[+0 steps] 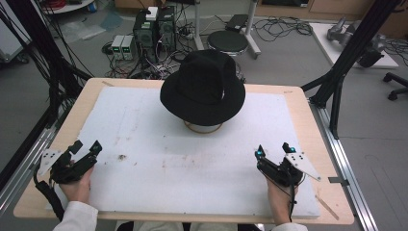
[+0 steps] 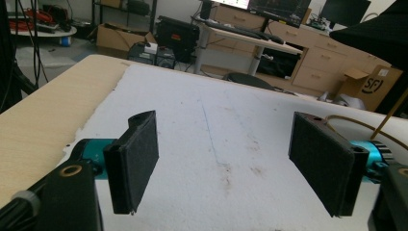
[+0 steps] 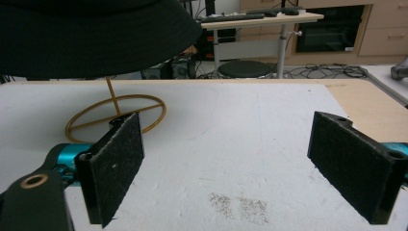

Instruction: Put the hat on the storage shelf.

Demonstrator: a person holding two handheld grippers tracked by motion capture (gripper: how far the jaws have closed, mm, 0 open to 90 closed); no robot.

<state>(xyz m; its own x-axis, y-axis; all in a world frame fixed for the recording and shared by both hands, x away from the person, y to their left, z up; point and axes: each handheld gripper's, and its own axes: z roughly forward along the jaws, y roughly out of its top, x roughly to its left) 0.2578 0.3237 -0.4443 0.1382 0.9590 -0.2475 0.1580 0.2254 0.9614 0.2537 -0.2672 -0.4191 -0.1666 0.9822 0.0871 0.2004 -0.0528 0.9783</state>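
A black brimmed hat sits on a thin gold wire stand at the far middle of the white mat. In the right gripper view the hat's brim hangs over the stand's ring base. My left gripper rests near the mat's front left edge, open, with nothing between its black pads. My right gripper is at the front right, open too, its pads wide apart over bare mat. Both are well short of the hat.
The mat lies on a light wooden table and carries faint brown stains. Beyond the table stand a round stool, computer boxes and tangled cables. Black frame posts rise at both sides.
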